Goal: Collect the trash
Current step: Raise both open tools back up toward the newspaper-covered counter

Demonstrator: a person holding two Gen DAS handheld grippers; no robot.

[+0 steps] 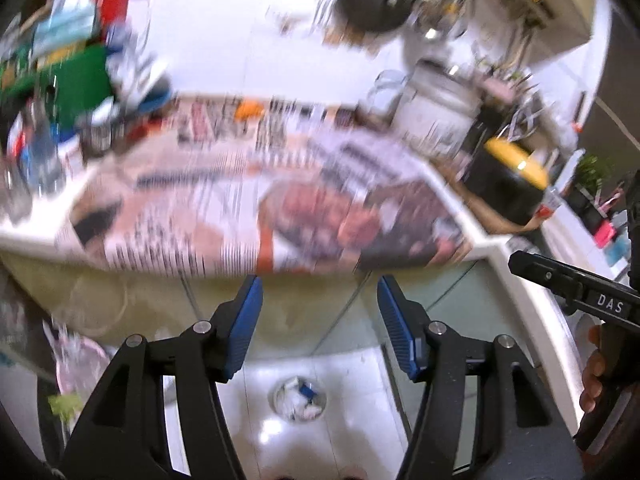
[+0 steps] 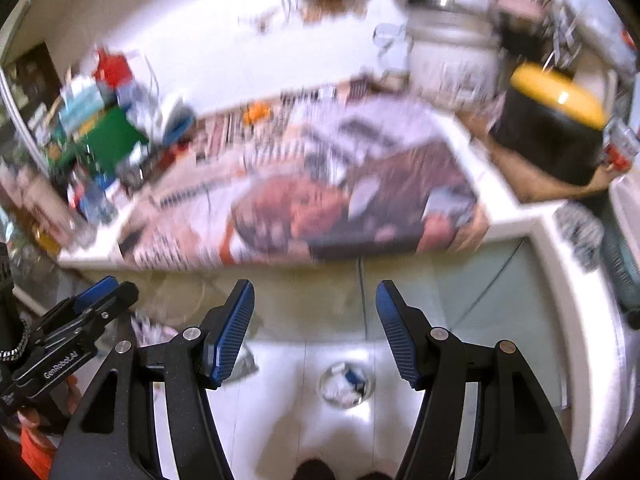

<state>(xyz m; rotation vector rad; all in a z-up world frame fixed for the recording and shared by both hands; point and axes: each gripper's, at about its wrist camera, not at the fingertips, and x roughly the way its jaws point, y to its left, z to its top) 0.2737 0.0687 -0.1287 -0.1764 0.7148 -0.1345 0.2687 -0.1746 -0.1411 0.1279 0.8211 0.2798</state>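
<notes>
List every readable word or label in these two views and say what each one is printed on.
"DAS": on the right gripper body, seen from the left wrist view.
"GenRobot.AI": on the left gripper body, seen from the right wrist view.
Newspaper print on the counter: too blurred to read.
Packages at the left: blurred, unreadable.

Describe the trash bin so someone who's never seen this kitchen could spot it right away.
Start at the newspaper-covered counter and look down to the glossy white floor below its edge. The small round bin stands there alone, holding crumpled white scraps and something blue.
</notes>
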